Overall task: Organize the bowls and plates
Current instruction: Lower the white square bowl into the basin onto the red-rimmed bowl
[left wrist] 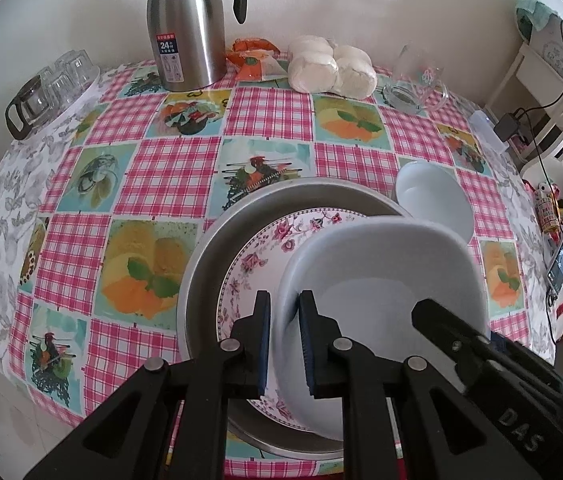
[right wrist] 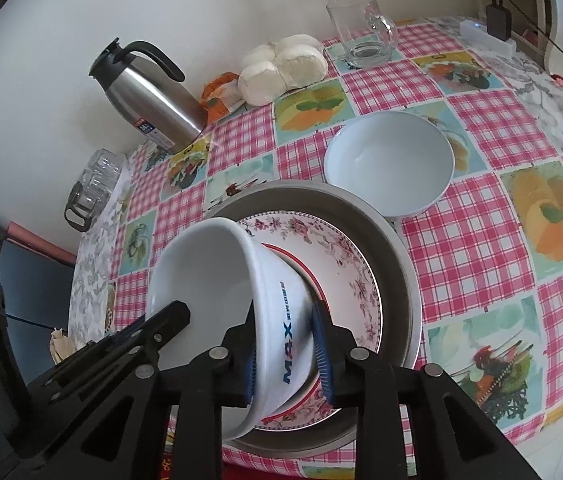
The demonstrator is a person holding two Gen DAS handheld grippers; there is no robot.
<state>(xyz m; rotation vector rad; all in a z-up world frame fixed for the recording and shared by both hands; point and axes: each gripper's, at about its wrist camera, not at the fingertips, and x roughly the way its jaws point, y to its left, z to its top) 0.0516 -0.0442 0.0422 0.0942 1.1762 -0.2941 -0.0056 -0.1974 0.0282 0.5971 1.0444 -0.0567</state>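
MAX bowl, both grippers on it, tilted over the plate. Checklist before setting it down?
1. Left gripper shut on the MAX bowl rim: ok.
2. Right gripper straddles the bowl wall; fingers pressing on it: cannot tell.
3. Bowl level: not ok, tilted.
4. Floral plate lying in the metal pan: ok.
5. Second white bowl apart from the pan rim: cannot tell.
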